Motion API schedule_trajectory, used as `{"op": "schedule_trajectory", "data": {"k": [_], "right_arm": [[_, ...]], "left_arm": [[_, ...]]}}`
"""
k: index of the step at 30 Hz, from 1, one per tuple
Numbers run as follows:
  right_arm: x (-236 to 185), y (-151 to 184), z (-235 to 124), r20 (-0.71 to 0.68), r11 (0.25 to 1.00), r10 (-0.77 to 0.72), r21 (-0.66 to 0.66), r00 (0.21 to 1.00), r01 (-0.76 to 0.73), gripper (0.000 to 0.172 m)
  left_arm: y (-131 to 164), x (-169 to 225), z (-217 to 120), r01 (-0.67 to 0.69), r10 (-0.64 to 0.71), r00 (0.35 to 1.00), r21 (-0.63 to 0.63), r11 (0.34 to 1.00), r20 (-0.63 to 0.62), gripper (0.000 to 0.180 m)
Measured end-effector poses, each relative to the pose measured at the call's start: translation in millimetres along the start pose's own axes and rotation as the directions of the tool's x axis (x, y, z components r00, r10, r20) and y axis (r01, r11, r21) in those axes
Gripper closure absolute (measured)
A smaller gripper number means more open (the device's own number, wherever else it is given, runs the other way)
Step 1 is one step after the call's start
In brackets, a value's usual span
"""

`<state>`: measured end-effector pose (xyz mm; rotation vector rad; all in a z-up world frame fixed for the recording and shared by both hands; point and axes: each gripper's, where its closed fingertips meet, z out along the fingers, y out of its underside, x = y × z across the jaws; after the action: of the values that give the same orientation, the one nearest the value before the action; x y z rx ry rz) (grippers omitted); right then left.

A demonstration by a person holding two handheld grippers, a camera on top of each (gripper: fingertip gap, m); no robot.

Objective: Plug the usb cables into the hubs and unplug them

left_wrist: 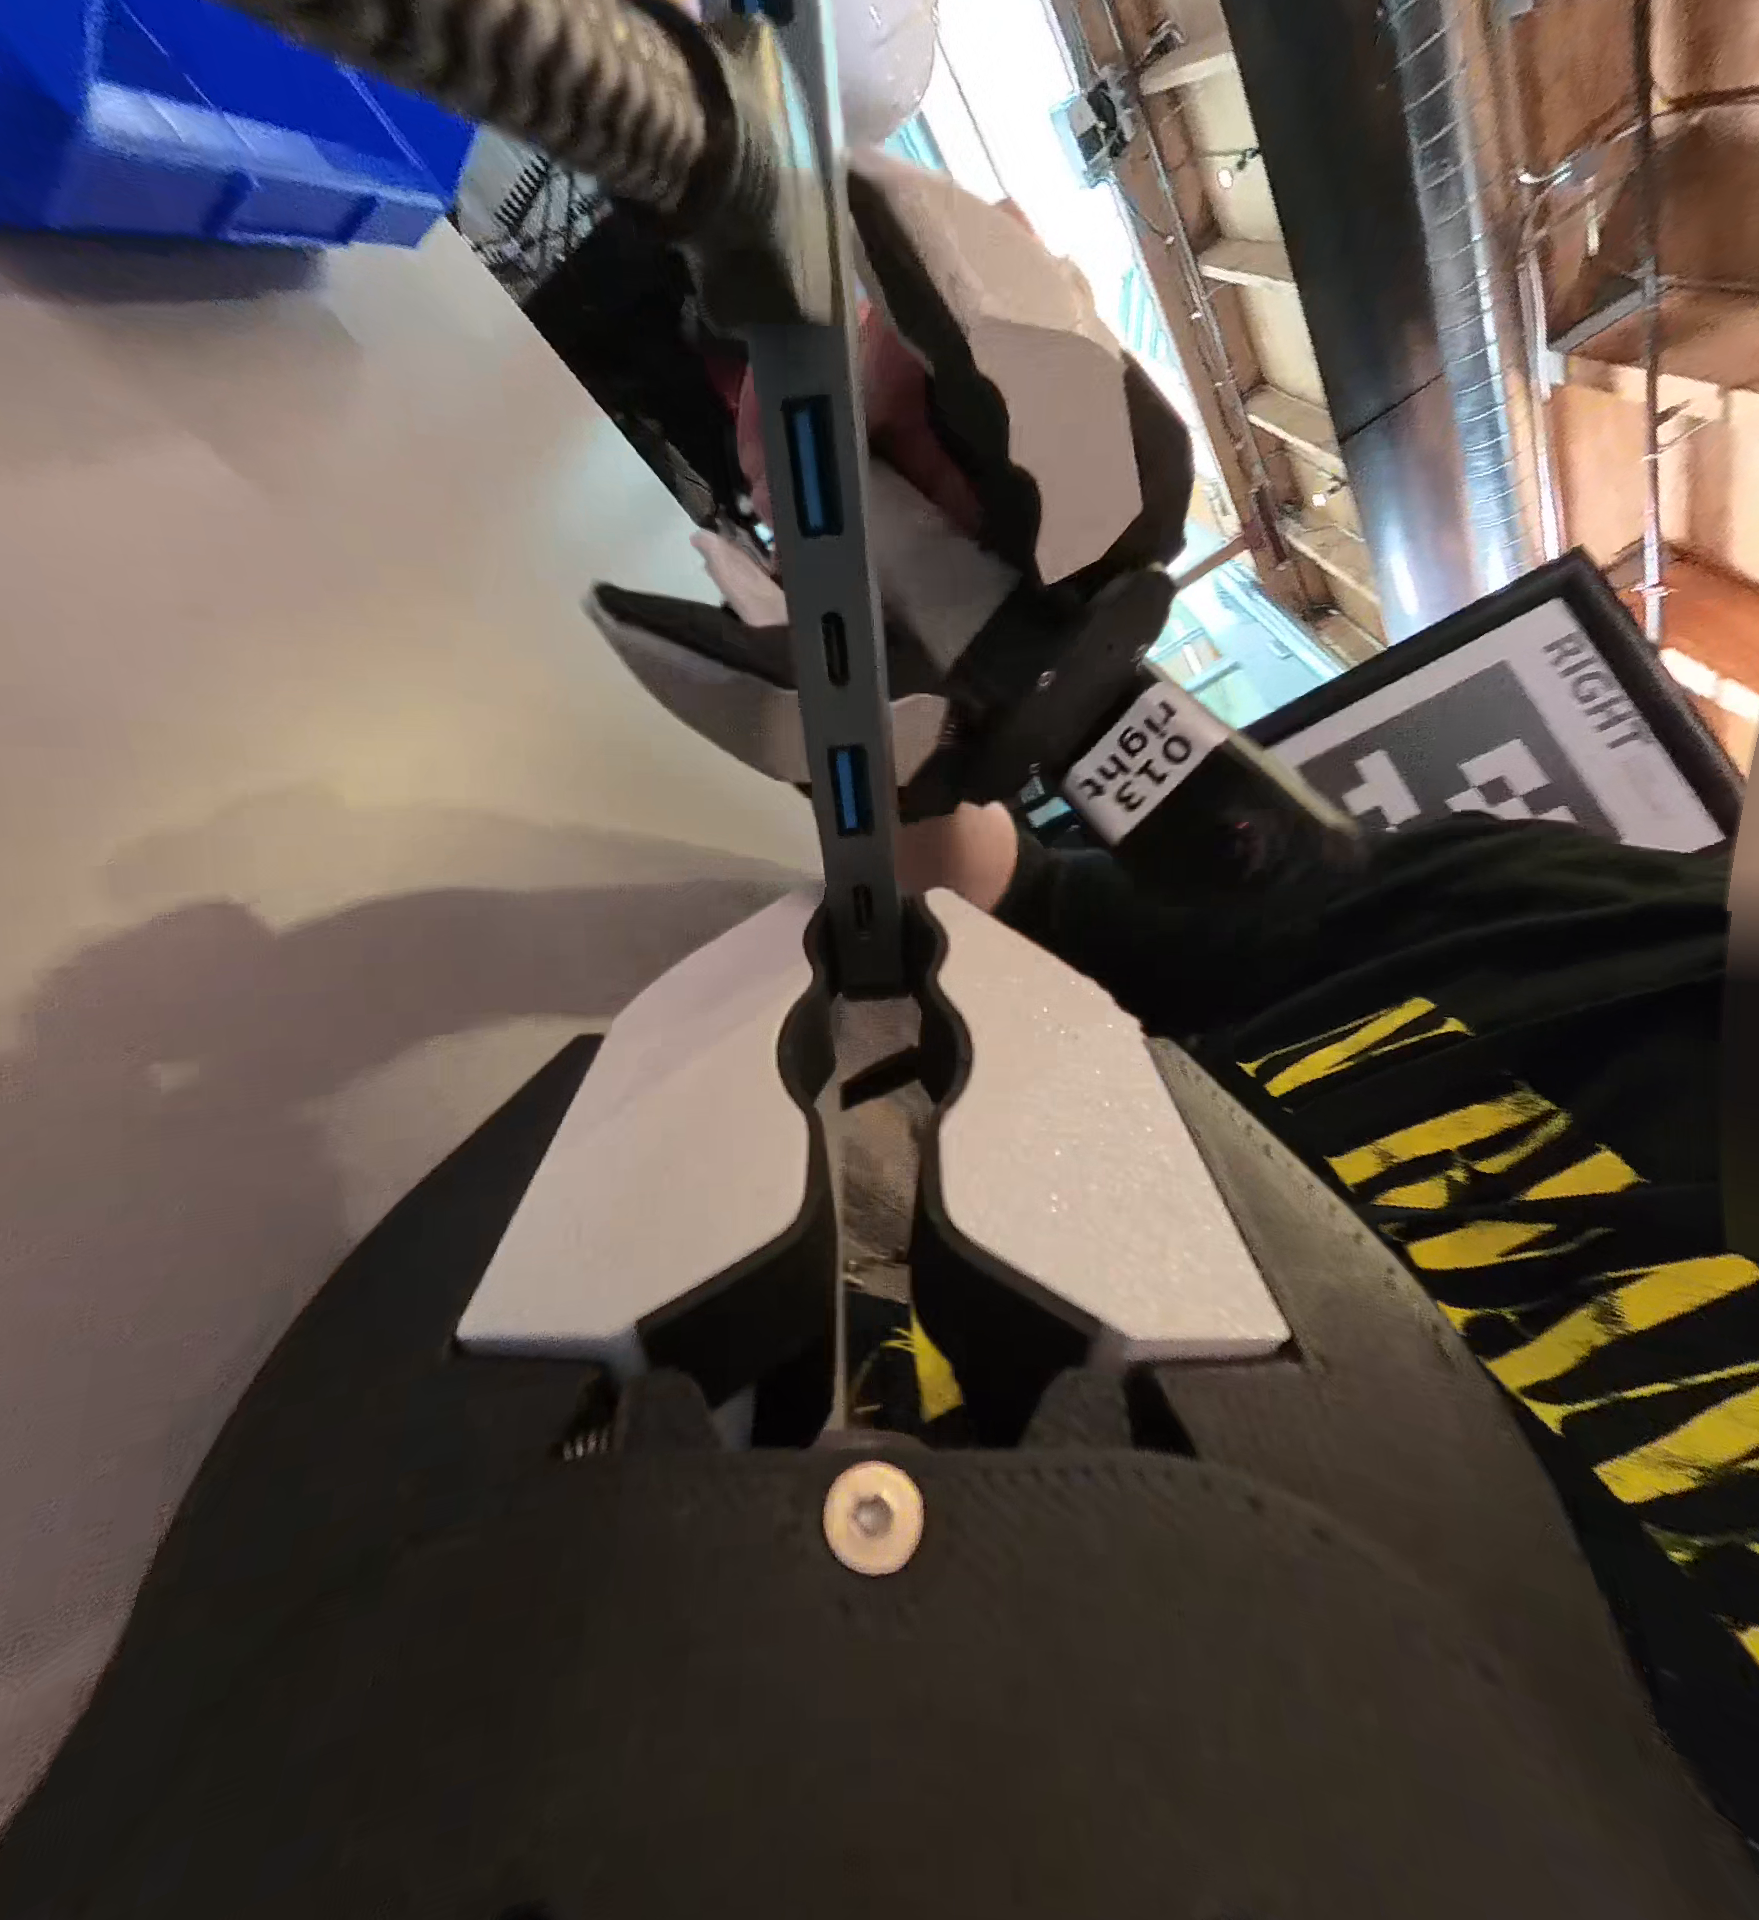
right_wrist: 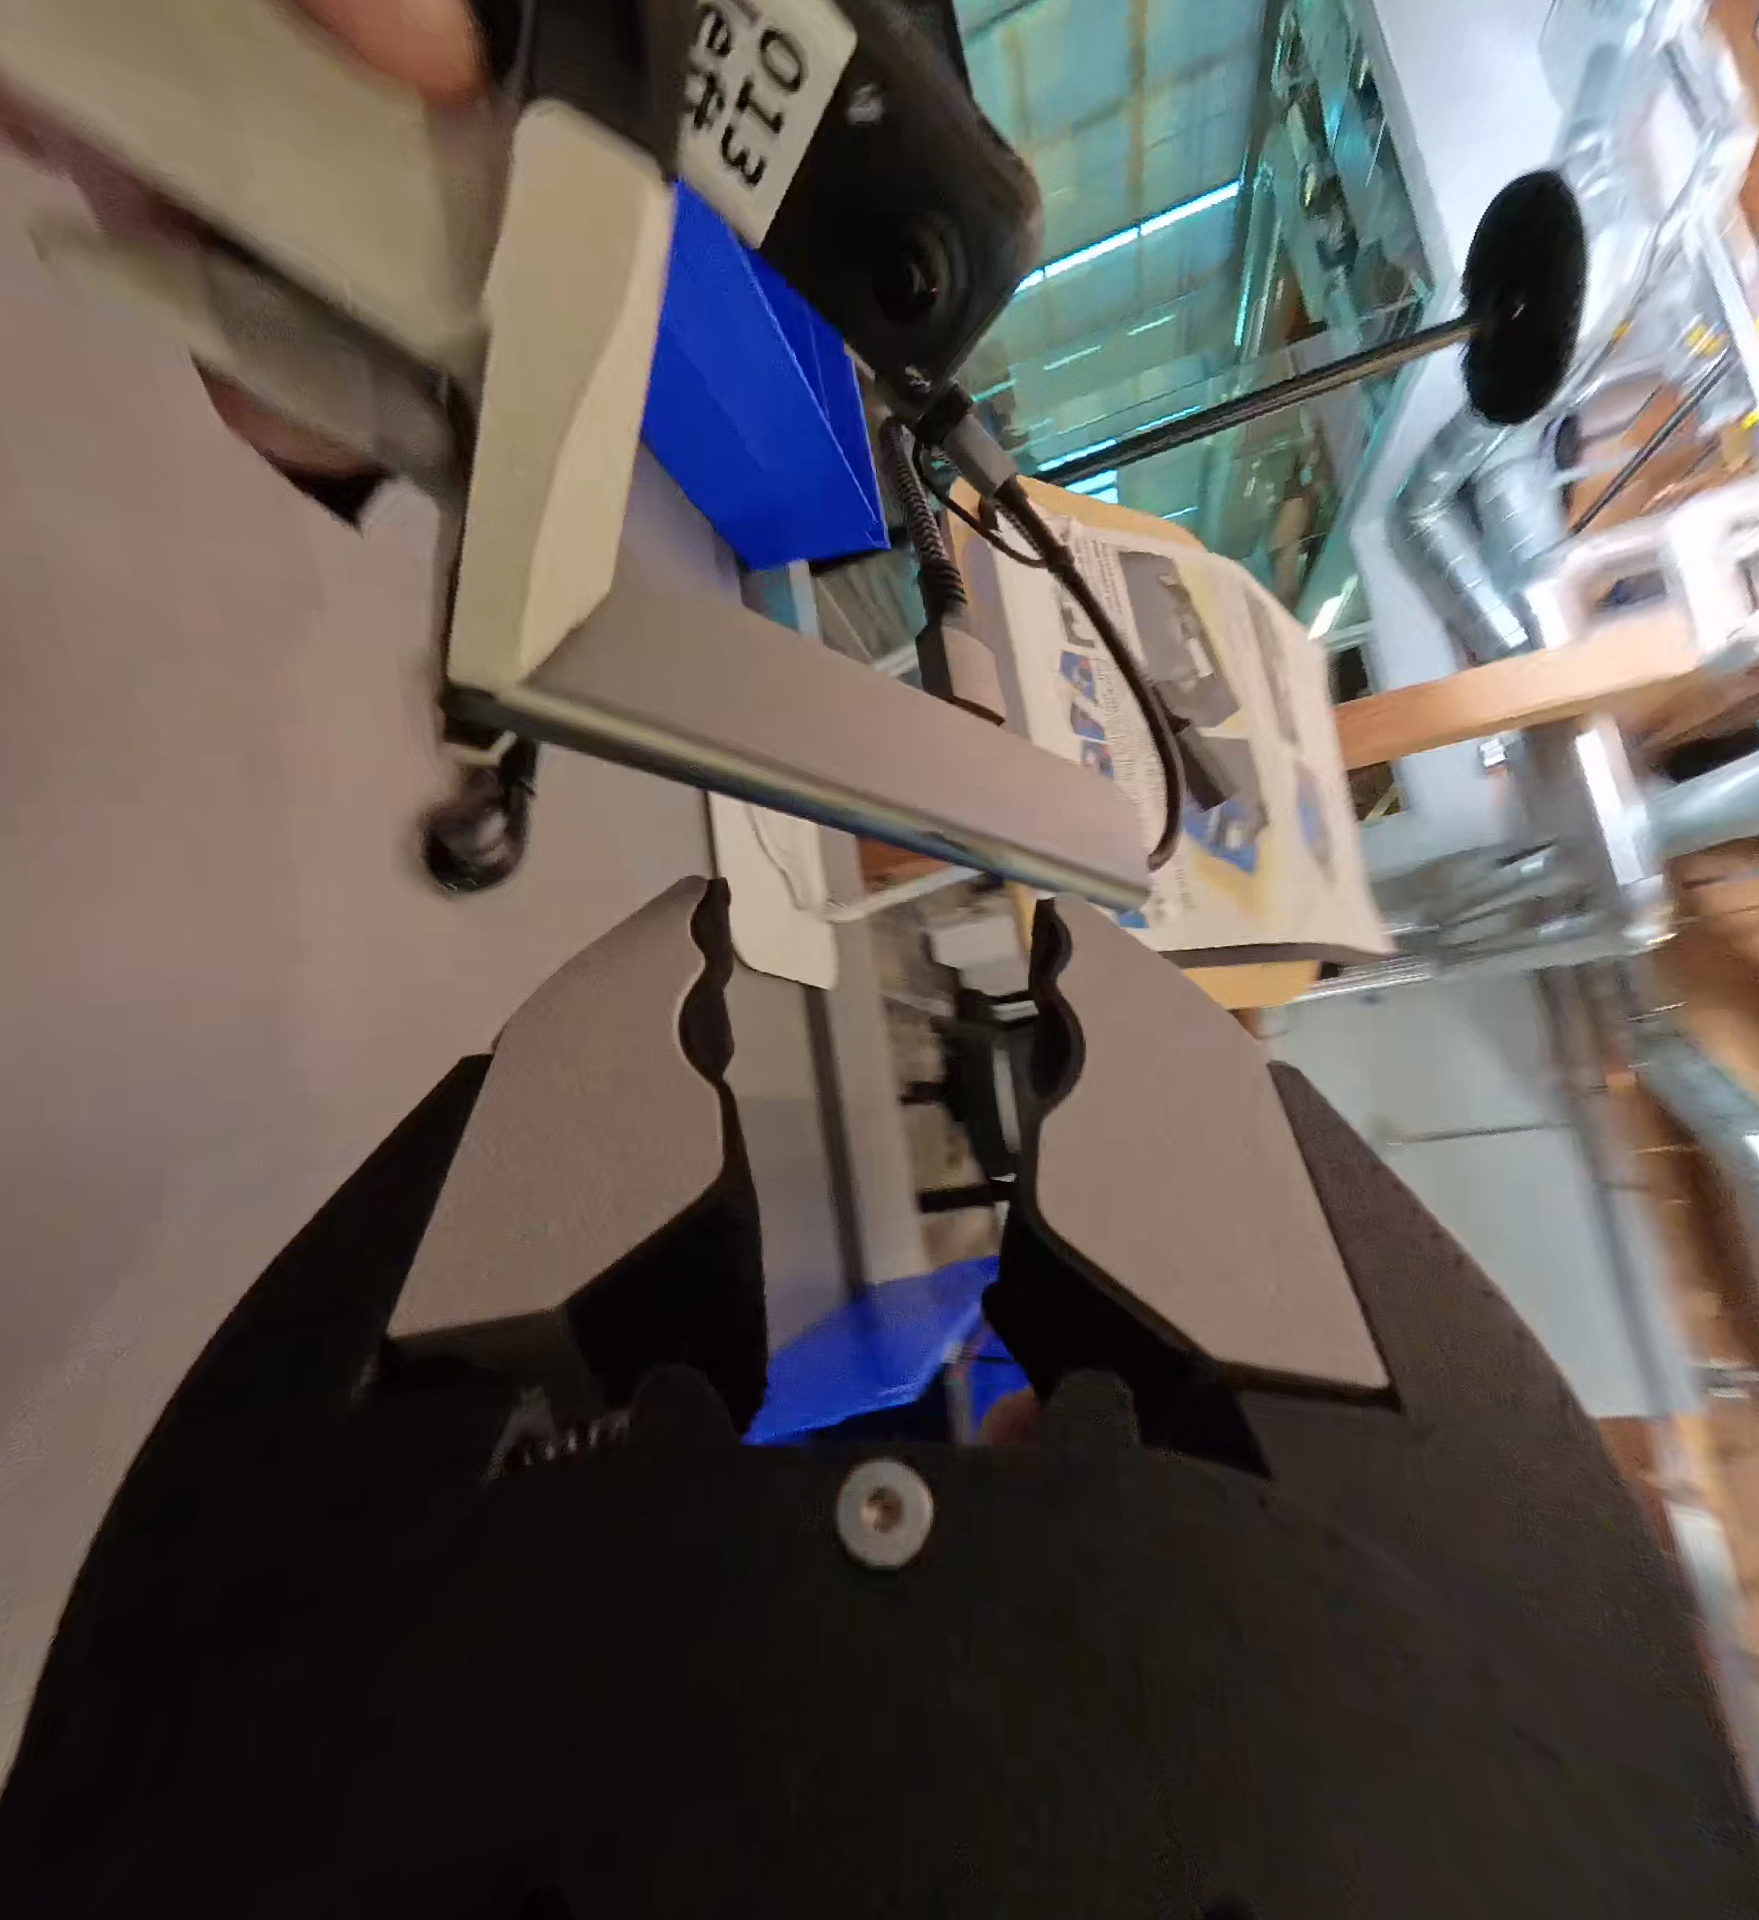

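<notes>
My left gripper (left_wrist: 867,940) is shut on one end of a flat grey USB hub (left_wrist: 833,623), both pads pressed on its faces. The hub has blue ports and small oval ports along its edge and rises away from the tips. A thick braided cable (left_wrist: 563,94) leaves its far end. My right gripper (right_wrist: 875,904) is open and holds nothing. The hub (right_wrist: 802,717) lies crosswise just beyond its fingertips, held by the left gripper's white finger (right_wrist: 553,468). In the left wrist view the right gripper's fingers (left_wrist: 1051,447) stand spread on either side of the hub.
A pale table (left_wrist: 231,623) lies below. A blue bin (left_wrist: 179,135) stands at its far side and also shows in the right wrist view (right_wrist: 750,416). A dark coiled cable (right_wrist: 470,821) lies on the table. A printed sheet (right_wrist: 1239,727) and a thin black cable (right_wrist: 1166,758) lie behind the hub. About 8 cm separates my left fingertips from my right.
</notes>
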<state>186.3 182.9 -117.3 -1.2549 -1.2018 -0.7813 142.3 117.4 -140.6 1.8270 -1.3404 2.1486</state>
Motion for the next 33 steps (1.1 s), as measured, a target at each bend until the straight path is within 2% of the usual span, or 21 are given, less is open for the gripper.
{"op": "schedule_trajectory", "data": {"k": [2,6,7,8,10,13,15,17,18,20,21,22,24,26,27,30,31,33], "right_arm": [[-2,-7,3,-0.014,0.993,-0.119,0.014,0.993,0.119,0.113],[-12,-22,10,-0.033,0.952,-0.301,0.037,0.953,0.302,0.122],[-10,-21,12,-0.059,0.946,-0.322,0.025,0.945,0.324,0.132],[-6,-21,13,-0.086,0.944,-0.327,0.023,0.941,0.330,0.148],[-6,-18,15,-0.066,0.945,-0.326,0.016,0.943,0.327,0.160],[-14,-11,16,0.014,0.967,-0.254,0.015,0.967,0.254,0.163],[-16,-6,16,0.061,0.990,-0.143,0.002,0.988,0.143,0.162],[-12,6,16,0.073,1.000,-0.008,-0.026,0.997,0.010,0.161],[-8,12,15,0.078,0.994,0.103,-0.028,0.992,-0.101,0.162],[2,23,12,0.084,0.943,0.333,-0.028,0.939,-0.332,0.162],[7,31,11,0.080,0.909,0.418,-0.042,0.905,-0.416,0.162],[9,38,11,0.085,0.868,0.496,-0.052,0.864,-0.493,0.162],[11,48,11,0.093,0.799,0.602,-0.049,0.793,-0.600,0.162],[13,55,12,0.082,0.779,0.626,-0.048,0.775,-0.625,0.162],[12,57,13,0.083,0.771,0.636,-0.049,0.767,-0.635,0.162],[6,61,15,0.101,0.744,0.668,-0.048,0.737,-0.667,0.161],[4,61,15,0.113,0.737,0.675,-0.045,0.729,-0.675,0.161],[2,59,14,0.129,0.729,0.681,-0.037,0.720,-0.683,0.162]], "left_arm": [[4,5,2,0.046,-0.047,0.998,-0.008,0.999,-0.034,0.169],[7,12,11,0.115,-0.114,0.989,0.002,0.993,-0.089,0.169],[6,13,14,0.131,-0.129,0.987,0.011,0.991,-0.095,0.168],[5,17,16,0.158,-0.154,0.980,0.027,0.987,-0.125,0.167],[-1,23,18,0.207,-0.192,0.966,0.073,0.976,-0.174,0.166],[-7,26,18,0.229,-0.203,0.959,0.122,0.966,-0.196,0.163],[-12,35,13,0.214,-0.180,0.959,0.142,0.966,-0.221,0.160],[-8,33,5,0.159,-0.138,0.978,0.128,0.979,-0.155,0.156],[-6,28,-2,0.127,-0.115,0.988,0.129,0.983,-0.100,0.154],[-2,7,-21,0.005,-0.013,0.996,0.094,0.996,0.083,0.151],[-5,-8,-35,-0.055,0.039,0.980,0.075,0.996,0.193,0.151],[-9,-22,-50,-0.115,0.093,0.946,0.053,0.992,0.309,0.151],[-22,-54,-83,-0.228,0.220,0.813,-0.052,0.972,0.539,0.149],[-41,-76,-108,-0.279,0.276,0.692,-0.105,0.954,0.667,0.154],[-48,-87,-116,-0.278,0.285,0.649,-0.129,0.952,0.705,0.155],[-56,-116,-122,-0.205,0.256,0.623,-0.162,0.965,0.739,0.156],[-57,-129,-125,-0.197,0.284,0.583,-0.207,0.958,0.761,0.156],[-48,-148,-123,-0.163,0.361,0.553,-0.328,0.931,0.751,0.155]]}}
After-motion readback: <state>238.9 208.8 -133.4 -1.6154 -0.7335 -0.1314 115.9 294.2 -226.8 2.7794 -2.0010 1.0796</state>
